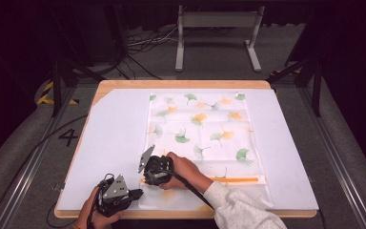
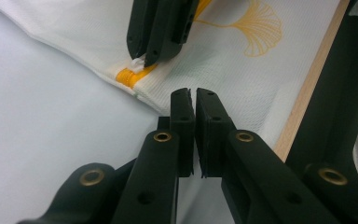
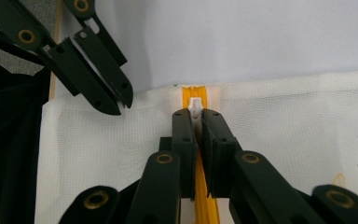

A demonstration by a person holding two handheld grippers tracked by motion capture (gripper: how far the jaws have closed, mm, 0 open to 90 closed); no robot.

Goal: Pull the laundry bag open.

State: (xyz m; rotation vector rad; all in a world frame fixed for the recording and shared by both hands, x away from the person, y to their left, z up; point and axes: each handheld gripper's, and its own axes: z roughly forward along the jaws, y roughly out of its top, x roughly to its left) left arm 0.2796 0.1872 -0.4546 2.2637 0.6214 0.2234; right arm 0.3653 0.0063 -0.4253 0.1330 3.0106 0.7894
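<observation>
Orange zipper (image 3: 192,93) on white mesh bag (image 1: 205,129) w/ ginkgo-leaf print, running along bag's near end, parallel to table's near edge. White zipper pull (image 3: 196,108) sits at zipper's left end, near bag's near-left corner. Right gripper (image 3: 196,113) clamped on pull, jaws nearly together w/ white tab poking out between tips; in high view (image 1: 158,172), seen right over that corner. Long axis of zipper runs from pull straight back under right gripper's jaws, i.e. toward table's right edge, so probable next move = drag pull along that line, rightwards. Left gripper (image 2: 195,95) closed, jaws touching w/ nothing visible between them; tips lie on bag fabric just beside zipper end, close to right gripper's tips. Can't tell if pressing fabric down or only resting. Left hand (image 1: 100,205) at table's near-left corner, so nearer arm for anchoring that bag corner while right pulls. Bag lies flat on white sheet (image 1: 119,124) covering wooden table (image 1: 181,84), spread from near edge toward far edge.
</observation>
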